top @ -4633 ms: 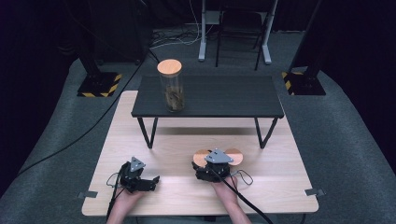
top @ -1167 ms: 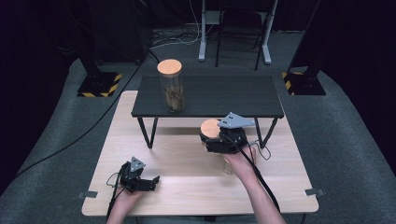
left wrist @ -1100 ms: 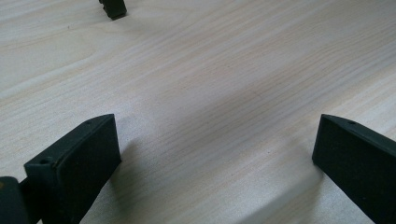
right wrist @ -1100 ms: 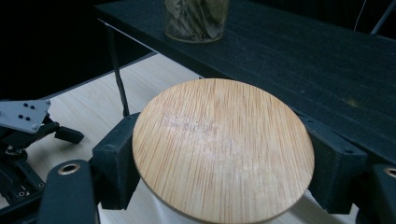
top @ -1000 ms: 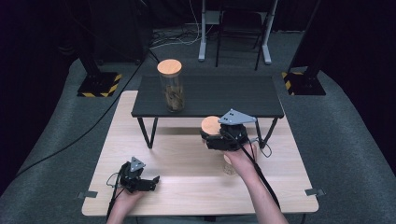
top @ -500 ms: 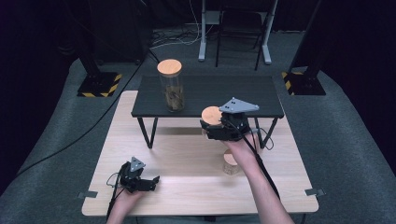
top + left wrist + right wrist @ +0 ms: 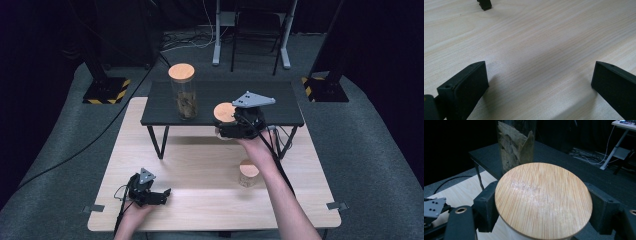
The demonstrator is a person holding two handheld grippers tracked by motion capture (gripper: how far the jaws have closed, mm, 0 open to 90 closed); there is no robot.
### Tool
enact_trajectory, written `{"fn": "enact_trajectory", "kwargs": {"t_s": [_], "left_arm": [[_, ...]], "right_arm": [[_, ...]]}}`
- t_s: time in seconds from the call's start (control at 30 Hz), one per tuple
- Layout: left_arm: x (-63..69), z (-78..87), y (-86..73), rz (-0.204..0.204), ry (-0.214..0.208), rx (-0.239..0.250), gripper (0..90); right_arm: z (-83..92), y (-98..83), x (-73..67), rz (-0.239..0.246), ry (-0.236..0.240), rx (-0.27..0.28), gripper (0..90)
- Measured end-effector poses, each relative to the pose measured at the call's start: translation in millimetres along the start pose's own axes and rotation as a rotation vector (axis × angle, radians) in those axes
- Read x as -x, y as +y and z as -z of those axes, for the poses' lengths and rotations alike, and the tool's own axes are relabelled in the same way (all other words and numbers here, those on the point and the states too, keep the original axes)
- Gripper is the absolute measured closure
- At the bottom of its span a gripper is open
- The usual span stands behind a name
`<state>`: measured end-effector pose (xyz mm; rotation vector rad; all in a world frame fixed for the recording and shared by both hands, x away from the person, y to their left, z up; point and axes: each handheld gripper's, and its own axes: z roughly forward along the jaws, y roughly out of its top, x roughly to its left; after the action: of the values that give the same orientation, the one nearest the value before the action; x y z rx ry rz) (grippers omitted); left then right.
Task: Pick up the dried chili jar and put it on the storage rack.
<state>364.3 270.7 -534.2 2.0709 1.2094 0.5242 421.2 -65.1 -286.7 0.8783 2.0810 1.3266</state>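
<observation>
- The right gripper point(image 7: 231, 129) has moved up and away from the person. A few seconds ago it was low over the light wood table point(image 7: 200, 165), close to the person. Now it is up at the front edge of the black shelf point(image 7: 260, 97).
- It took a jar with it. The jar point(image 7: 224, 116) has a round wooden lid point(image 7: 543, 203). The jaws squeeze the jar from both sides, just under the lid, so they are closed on it.
- I think the jar is about to go on the shelf. It looks like it is in the air and not set down yet.
- A tall jar point(image 7: 183, 97) with dry leaves inside stands on the shelf, at about 10 o'clock from the held jar. They are near but not touching.
- A small jar point(image 7: 248, 173) sits on the wood table, at about 5 o'clock from the right gripper. It may be next to go up.
- The left gripper point(image 7: 159, 196) has not moved. It rests on the wood table near the person. Its jaws are wide open, with nothing between them but bare table.
</observation>
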Motion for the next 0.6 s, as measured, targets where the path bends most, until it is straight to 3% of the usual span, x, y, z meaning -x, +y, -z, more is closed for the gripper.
{"fn": "enact_trajectory", "kwargs": {"t_s": [0.6], "left_arm": [[0.0,0.0,0.0,-0.001,0.0,0.0,0.4]], "right_arm": [[-25.1,15.1,18.8,-0.006,-0.031,-0.006,23.0]]}}
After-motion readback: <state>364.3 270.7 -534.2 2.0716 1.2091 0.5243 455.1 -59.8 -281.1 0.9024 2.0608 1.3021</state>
